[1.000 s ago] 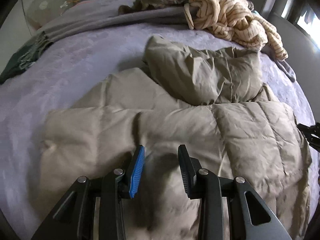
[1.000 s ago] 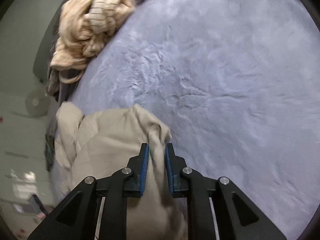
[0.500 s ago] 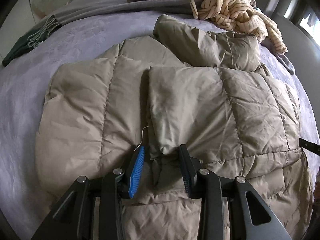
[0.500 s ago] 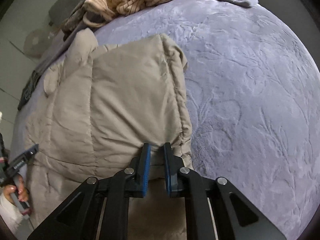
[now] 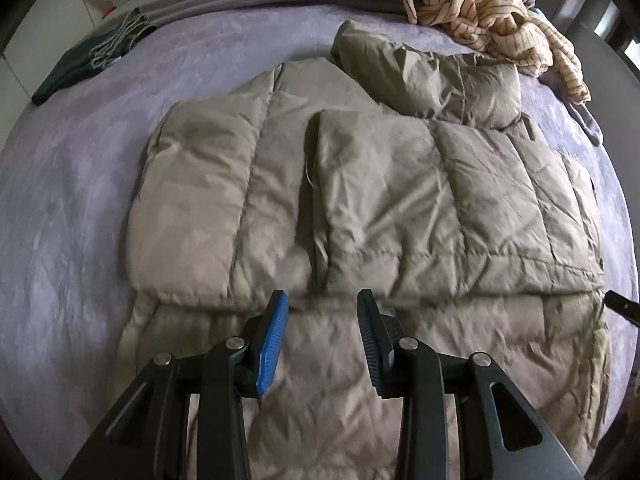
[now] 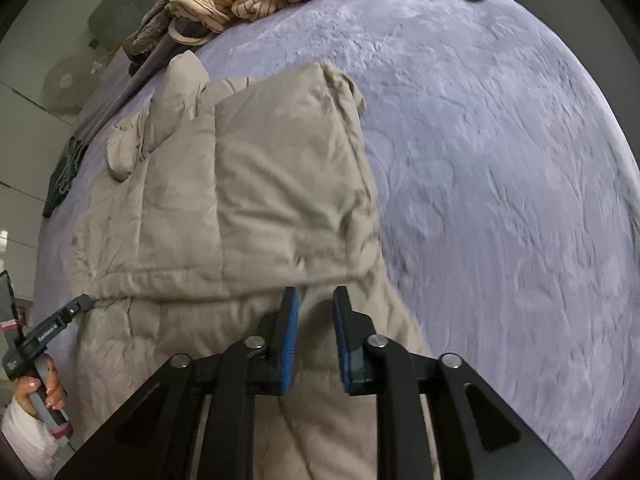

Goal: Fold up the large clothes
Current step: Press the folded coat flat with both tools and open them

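Leftmost, a dark green garment (image 5: pixel 86 62) lies at the far left edge of the bed (image 5: pixel 60 208), well apart from the work. Next comes the beige puffer jacket (image 5: pixel 360 184), spread across the middle of the bed's purple cover with two panels folded over its near half and a puffy part bunched toward the far edge. The left hand-held gripper (image 5: pixel 322 334) hovers just above the jacket's near portion, its jaws apart and holding nothing. The right hand-held gripper (image 6: pixel 314 334) sits over the jacket's right side near the folded panel's hem, its jaws slightly apart with no fabric between them. A striped cream garment (image 5: pixel 496 16) is heaped at the far right corner. With nothing pinned, the springy filling could probably push the folded panels back open, and the slick shell may slide on the cover if a jaw drags it.
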### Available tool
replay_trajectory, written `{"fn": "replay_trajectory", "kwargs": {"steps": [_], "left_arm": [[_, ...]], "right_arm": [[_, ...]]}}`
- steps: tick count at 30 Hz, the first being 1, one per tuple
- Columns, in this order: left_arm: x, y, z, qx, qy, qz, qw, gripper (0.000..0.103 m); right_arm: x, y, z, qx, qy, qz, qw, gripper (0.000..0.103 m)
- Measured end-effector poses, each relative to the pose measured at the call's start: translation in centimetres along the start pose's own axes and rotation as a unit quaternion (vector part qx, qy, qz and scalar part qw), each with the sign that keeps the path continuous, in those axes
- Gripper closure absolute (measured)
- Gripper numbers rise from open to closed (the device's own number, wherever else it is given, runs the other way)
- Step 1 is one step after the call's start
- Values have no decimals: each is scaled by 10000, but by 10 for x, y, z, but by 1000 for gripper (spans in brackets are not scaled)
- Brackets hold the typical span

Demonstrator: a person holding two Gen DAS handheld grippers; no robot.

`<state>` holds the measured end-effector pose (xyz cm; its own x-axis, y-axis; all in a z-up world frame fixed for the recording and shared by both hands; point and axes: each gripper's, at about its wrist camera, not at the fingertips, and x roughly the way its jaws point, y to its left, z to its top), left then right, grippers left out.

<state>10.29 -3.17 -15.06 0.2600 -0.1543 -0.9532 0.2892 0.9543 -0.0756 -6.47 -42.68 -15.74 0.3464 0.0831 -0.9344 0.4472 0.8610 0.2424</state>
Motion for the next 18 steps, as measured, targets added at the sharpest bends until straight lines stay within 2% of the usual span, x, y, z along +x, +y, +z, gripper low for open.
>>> {"fn": "replay_trajectory", "kwargs": {"steps": [2,4,5,6,7,8,9,18], "left_arm": [[-6,-5,-4,7,48,22,10000,65],[-11,-8,-8,8,72,23,10000,65],[-14,-10,-10,11,95,18,10000,55],[-16,-11,-11,5,113,14,9999,40],[-21,-11,-13,-37,101,33,9999,11],[-27,-12,-15,-88,-4,65,9999,4],[-33,-13,-15,-94,-88,86,9999,4],[-51,-23,-20,11,-60,354,9994,0]], "right_arm": [[-3,2,-5,63,59,21,10000,70],[-6,3,-10,93,125,44,9999,68],[-8,4,-12,124,171,43,9998,68],[-10,6,-15,128,202,54,9997,67],[-11,7,-16,131,222,55,9997,66],[-13,8,-18,139,238,62,9996,63],[-15,9,-19,149,246,75,9996,61],[-34,12,-21,172,199,136,9996,55]]}}
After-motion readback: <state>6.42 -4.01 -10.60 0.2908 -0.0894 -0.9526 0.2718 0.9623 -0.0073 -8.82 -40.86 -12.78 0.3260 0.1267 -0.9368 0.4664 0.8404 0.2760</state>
